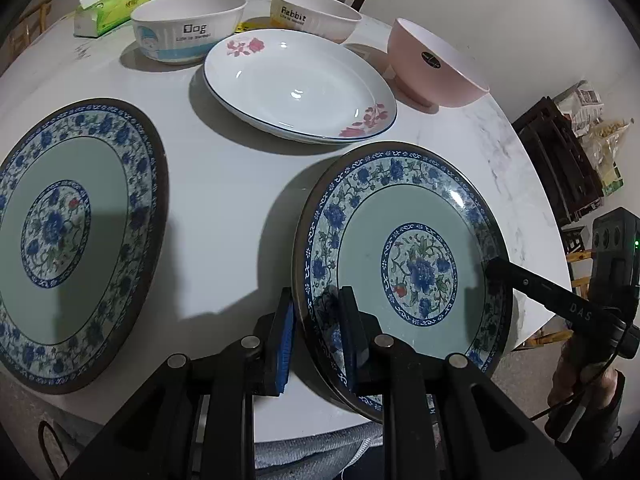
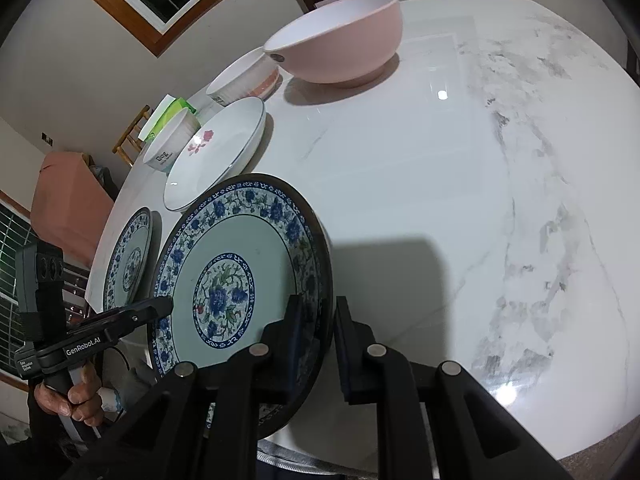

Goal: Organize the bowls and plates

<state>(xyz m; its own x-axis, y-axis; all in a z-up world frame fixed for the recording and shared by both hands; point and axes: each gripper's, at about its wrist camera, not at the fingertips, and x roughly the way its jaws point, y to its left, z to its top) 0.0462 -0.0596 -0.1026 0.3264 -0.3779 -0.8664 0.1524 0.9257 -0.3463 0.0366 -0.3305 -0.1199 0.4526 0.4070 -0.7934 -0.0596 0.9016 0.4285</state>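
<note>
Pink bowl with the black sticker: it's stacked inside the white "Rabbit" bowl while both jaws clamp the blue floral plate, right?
Not stacked. The pink bowl with the black sticker stands alone on the white marble table, beside the white "Rabbit" bowl; the left wrist view shows it. Both jaws do clamp the blue floral plate.

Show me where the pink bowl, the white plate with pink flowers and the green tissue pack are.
pink bowl point(image 1: 436, 65), left wrist view, outer wall.
white plate with pink flowers point(image 1: 296, 88), left wrist view, bare centre.
green tissue pack point(image 1: 124, 4), left wrist view, green side.
</note>
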